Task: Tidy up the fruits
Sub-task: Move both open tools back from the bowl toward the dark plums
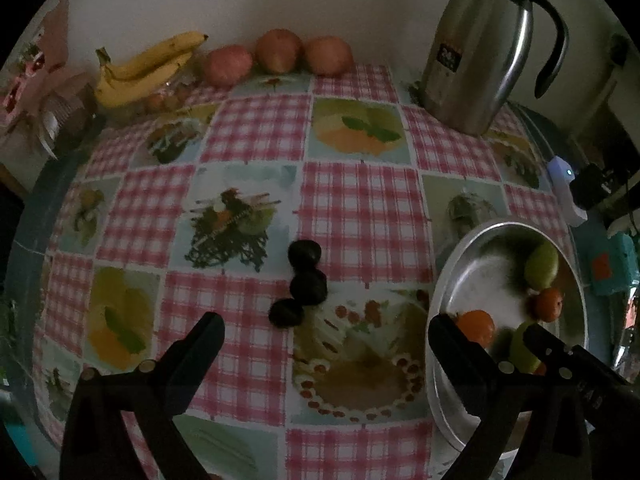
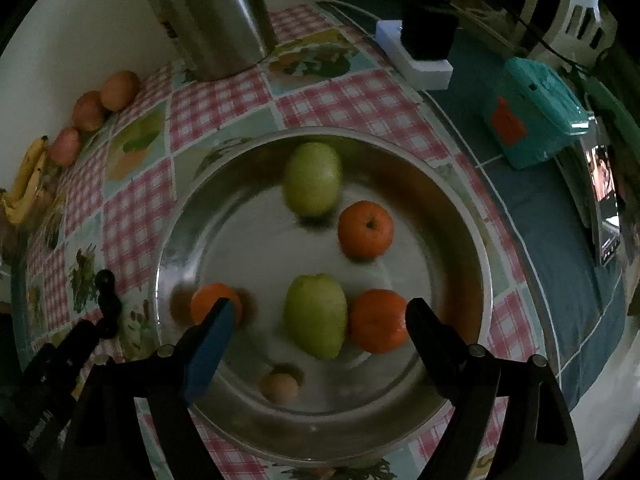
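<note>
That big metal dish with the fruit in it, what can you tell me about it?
The metal dish is round, shallow and silvery, probably steel, with a raised rim and dull reflections. It sits flat on the checked tablecloth. Inside lie two green fruits, three oranges and one small brownish fruit. The open right gripper hovers above it; whether it touches is unclear.

— Where does my left view sit?
— Low over the counter (image 1: 360, 216), facing the back wall, the metal bowl (image 1: 460, 264) at its right edge.
— And my right?
— Close above that bowl (image 2: 472, 240), looking down. Both share it and the steel jug (image 1: 480, 60).
</note>
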{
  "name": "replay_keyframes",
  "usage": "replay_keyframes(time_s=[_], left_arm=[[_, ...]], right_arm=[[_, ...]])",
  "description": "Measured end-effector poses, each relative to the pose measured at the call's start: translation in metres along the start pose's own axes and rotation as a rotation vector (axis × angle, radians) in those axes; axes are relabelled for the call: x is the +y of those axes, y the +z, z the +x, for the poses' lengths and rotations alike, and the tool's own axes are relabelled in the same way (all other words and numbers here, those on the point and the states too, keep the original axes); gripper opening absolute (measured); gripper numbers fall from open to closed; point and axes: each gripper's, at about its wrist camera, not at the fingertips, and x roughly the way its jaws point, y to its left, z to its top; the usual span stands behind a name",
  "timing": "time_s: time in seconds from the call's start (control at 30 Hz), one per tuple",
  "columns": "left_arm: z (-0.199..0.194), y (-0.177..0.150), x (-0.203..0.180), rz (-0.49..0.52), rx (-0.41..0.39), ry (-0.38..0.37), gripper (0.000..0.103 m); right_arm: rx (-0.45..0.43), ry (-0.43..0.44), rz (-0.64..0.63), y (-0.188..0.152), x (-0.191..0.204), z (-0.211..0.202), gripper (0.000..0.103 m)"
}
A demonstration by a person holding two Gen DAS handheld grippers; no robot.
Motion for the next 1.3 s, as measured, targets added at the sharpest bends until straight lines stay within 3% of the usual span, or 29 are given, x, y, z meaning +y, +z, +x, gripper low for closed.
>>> replay_keyframes(time_s=[0.23,0.6,0.77,1.07,1.3], left_arm=[[-0.007,0.001,0.011,-0.023,-0.043,0.015,0.103],[-0.018,0.003,0.000,0.074,-0.087,0.058,0.103],[-0.023,0.005,0.000,0.062,-0.100,0.025,0.103],[-0.014,0.008,0.017,-0.009,-0.044,0.003,0.103],[-0.013,0.013,0.044,-0.005,-0.034,0.089,0.103]], right_arm=[[-0.018,0.000,-0.030,0.000,0.005,-0.003,0.087],[-0.017,0.015,-0.076,-0.004,0.018,-0.004,0.087],[-0.027,0.010,-0.093,-0.005,0.022,-0.008,0.087],[-0.039,-0.009,-0.102,-0.007,0.025,-0.010,0.087],[-0.027,-0.041,-0.130,-0.010,0.036,-0.005,0.087]])
